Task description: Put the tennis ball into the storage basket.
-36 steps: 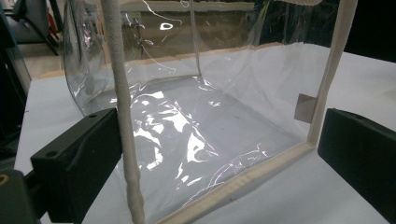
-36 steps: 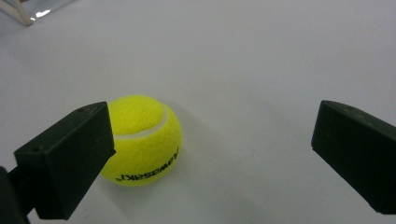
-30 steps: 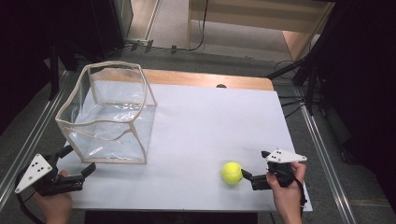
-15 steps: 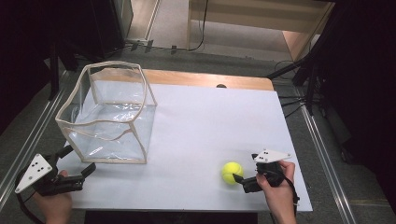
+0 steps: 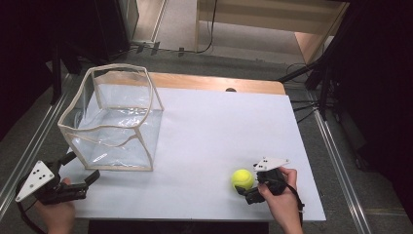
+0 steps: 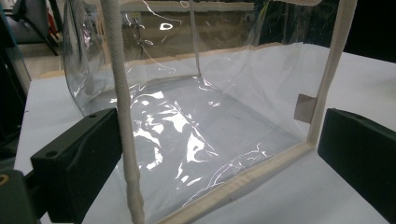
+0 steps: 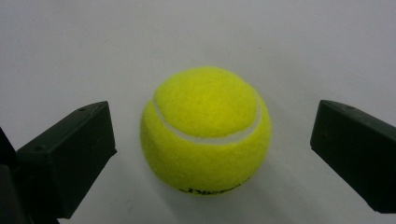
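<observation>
Right claw (image 7: 212, 140) sitting wide apart, straddling fuzzy yellow-green tennis ball (image 7: 205, 129), not touching yet; lined up for a side pinch. Ball resting on white desk (image 5: 214, 131), near front right edge. Left claw (image 6: 219, 158) also spread apart, bracketing front corner of clear plastic cloth-trimmed box (image 6: 196, 107), likely steadying it as the ball's drop target.

The tennis ball (image 7: 206, 129) carries black print low down, too small to read.

Grey floor (image 5: 180, 29), dark surroundings, wooden furniture (image 5: 272, 14)
</observation>
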### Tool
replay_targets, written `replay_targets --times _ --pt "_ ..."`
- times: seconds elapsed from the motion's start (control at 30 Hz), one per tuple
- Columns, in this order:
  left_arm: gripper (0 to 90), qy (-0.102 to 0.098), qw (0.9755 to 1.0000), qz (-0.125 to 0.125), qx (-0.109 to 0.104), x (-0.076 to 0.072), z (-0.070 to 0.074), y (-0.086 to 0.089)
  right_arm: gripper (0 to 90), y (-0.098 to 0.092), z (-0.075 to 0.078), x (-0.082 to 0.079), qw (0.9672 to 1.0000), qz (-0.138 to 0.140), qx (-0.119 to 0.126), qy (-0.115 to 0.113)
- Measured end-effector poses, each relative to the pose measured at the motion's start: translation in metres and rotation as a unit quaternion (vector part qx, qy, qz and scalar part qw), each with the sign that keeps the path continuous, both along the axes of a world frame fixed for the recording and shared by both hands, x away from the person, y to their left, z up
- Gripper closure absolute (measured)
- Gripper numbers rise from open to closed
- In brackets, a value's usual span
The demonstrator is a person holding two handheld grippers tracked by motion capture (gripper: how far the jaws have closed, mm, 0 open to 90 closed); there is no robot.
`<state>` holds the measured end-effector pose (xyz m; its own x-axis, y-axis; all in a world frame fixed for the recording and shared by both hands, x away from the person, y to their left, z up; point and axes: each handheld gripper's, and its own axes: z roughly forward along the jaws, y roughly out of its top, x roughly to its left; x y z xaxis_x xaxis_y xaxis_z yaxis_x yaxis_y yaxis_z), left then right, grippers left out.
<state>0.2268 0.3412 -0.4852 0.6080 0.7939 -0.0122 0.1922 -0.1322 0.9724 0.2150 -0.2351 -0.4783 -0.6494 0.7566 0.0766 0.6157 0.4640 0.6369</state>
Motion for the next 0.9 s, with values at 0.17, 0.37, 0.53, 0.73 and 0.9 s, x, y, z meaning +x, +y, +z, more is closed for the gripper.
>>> replay_targets --times 0.17,0.37,0.53,0.73,0.9 --pt "0.1 0.0 1.0 0.0 0.0 0.0 0.0 0.0 0.0 0.005 -0.004 0.002 0.9999 0.003 -0.009 0.015" --pt "0.1 0.0 1.0 0.0 0.0 0.0 0.0 0.0 7.2 0.008 -0.007 0.003 0.9996 0.006 -0.017 0.024" --pt "0.1 0.0 1.0 0.0 0.0 0.0 0.0 0.0 7.2 0.011 -0.01 0.005 0.9992 0.01 -0.024 0.03" --pt "0.1 0.0 1.0 0.0 -0.001 0.0 0.0 0.0 12.8 0.014 -0.012 0.007 0.999 0.009 -0.032 0.032" --pt "0.1 0.0 1.0 0.0 -0.001 0.0 0.0 0.0 14.8 0.017 -0.014 0.008 0.9985 0.007 -0.041 0.035"
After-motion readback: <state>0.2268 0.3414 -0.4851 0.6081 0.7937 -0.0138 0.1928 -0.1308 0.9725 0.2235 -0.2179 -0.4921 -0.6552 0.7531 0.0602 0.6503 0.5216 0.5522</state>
